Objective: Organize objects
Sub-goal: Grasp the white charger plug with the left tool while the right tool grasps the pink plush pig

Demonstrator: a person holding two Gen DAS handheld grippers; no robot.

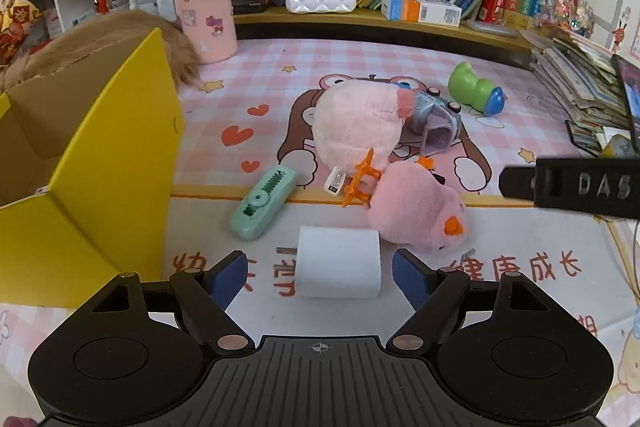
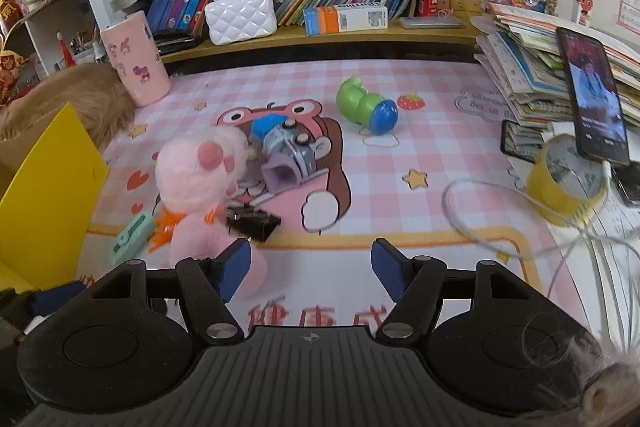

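The left gripper (image 1: 318, 277) is hovering released, its blue pads either side of a white block (image 1: 338, 262) lying near the front edge of the desk mat (image 1: 400, 67), not yet touching it. The block looks light, squashy like foam or tissue, so a gentle squeeze across its short flat sides should be enough. The yellow box (image 1: 100, 187) is standing open at the mat's left edge. The right gripper (image 2: 310, 267) is waiting released and empty beside the pink plush (image 2: 196, 187).
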